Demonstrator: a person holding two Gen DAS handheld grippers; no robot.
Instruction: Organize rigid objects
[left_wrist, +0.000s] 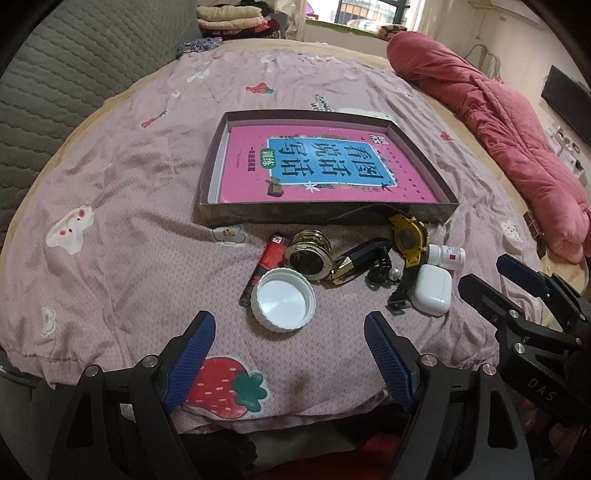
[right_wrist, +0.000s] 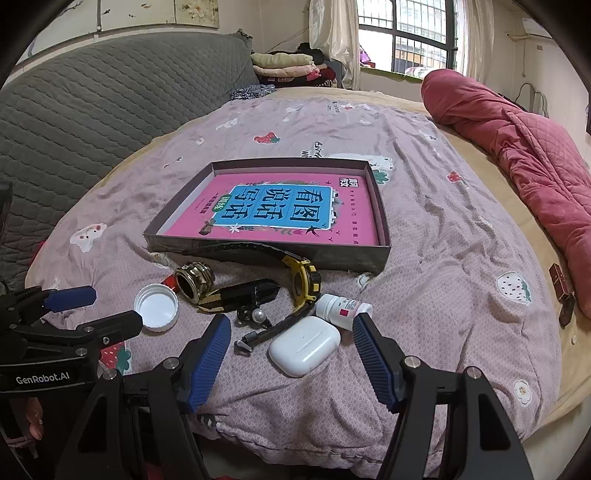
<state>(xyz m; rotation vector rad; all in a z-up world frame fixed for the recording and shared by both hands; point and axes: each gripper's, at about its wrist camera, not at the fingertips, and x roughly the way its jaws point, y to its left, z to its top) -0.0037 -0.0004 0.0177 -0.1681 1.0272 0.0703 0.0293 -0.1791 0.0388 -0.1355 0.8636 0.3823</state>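
A shallow dark box (left_wrist: 325, 213) (right_wrist: 266, 251) with a pink book inside lies on the bed. In front of it lie a white jar lid (left_wrist: 283, 302) (right_wrist: 156, 307), a red lighter (left_wrist: 264, 264), a brass ring-shaped piece (left_wrist: 308, 254) (right_wrist: 194, 281), a black-and-gold faceted piece (left_wrist: 360, 264) (right_wrist: 240, 295), a yellow watch (left_wrist: 408, 242) (right_wrist: 304, 284), a white pill bottle (left_wrist: 445, 255) (right_wrist: 343, 308) and a white earbud case (left_wrist: 432, 290) (right_wrist: 303, 345). My left gripper (left_wrist: 290, 354) (right_wrist: 92, 308) is open, just short of the lid. My right gripper (right_wrist: 291, 356) (left_wrist: 491, 275) is open around the earbud case.
A rolled red quilt (left_wrist: 498, 122) (right_wrist: 517, 155) lies along the right of the bed. A grey padded headboard (right_wrist: 92, 110) is on the left, folded clothes (right_wrist: 288, 66) at the back. A small brown box (right_wrist: 559, 284) sits at the right edge.
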